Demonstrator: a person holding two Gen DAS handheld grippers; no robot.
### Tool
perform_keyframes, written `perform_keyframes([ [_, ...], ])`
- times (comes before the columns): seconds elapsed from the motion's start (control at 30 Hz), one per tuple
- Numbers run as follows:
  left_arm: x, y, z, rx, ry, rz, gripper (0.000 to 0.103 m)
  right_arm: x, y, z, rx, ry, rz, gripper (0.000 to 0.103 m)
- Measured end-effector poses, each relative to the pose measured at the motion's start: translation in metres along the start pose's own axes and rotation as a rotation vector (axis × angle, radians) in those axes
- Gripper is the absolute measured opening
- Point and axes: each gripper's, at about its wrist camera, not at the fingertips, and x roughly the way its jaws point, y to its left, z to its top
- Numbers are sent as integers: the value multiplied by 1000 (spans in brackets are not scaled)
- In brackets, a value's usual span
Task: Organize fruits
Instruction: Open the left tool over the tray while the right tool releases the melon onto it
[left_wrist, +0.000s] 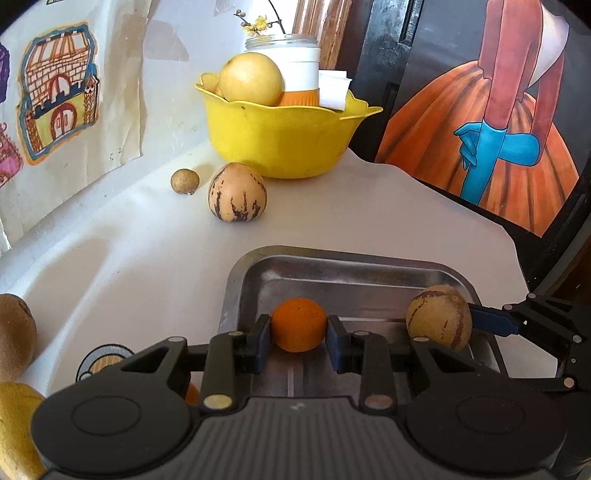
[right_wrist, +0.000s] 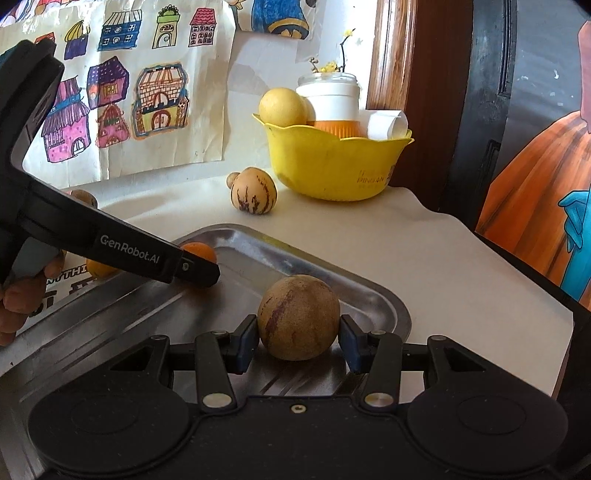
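1. Counter (left_wrist: 129, 240), white, carries everything; left edge in my left wrist view has a brown round fruit (left_wrist: 13, 336) and a yellow fruit (left_wrist: 14, 428), both cut off by the frame.
2. Small brown fruit (left_wrist: 184, 181) sits near the wall, just beside a striped pepino melon (left_wrist: 236, 192), apart from each other in my left view.
3. Yellow bowl (left_wrist: 280, 147) behind them holds a big yellow fruit (left_wrist: 251, 79), a white-and-orange jar (left_wrist: 299, 70) and folded paper (left_wrist: 334, 90).
4. Metal tray (left_wrist: 332, 269) is nearest me on the counter.
5. My left tool (left_wrist: 298, 338) is clamped on a small orange (left_wrist: 298, 325), pads touching both sides, over the tray's left part. A hand (right_wrist: 18, 295) grips that tool's handle in the right view.
6. My right tool (right_wrist: 298, 341) is clamped on a second striped melon (right_wrist: 298, 317), over the tray's right corner. Can't tell if either fruit rests on the tray floor.
7. Another orange fruit (right_wrist: 99, 267) lies outside the tray's left rim, partly hidden by the left tool.
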Motion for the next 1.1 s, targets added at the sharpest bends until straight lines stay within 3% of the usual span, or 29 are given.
perform_keyframes([
  [0.1, -1, 0, 0, -19, 0, 3, 37, 0, 0, -1, 0, 1, -1, 50],
  [0.17, -2, 1, 1, -34, 2, 1, 43, -1, 0, -3, 0, 2, -2, 50],
  [0.27, -7, -1, 0, -41, -1, 7, 50, -9, 0, -6, 0, -14, 4, 58],
  [0.53, -41, -10, -4, -57, -49, 27, 81, -52, -3, -13, 40, -88, 16, 69],
  [0.7, -84, -12, -22, -91, -155, 59, 102, -89, 3, -19, 33, -146, 31, 83],
  [0.9, -136, -10, -47, -141, -232, 95, 103, -136, 18, -24, 42, -210, 55, 95],
  [1.1, -187, -4, -81, -169, -299, 129, 103, -178, 38, -32, 62, -221, 91, 101],
])
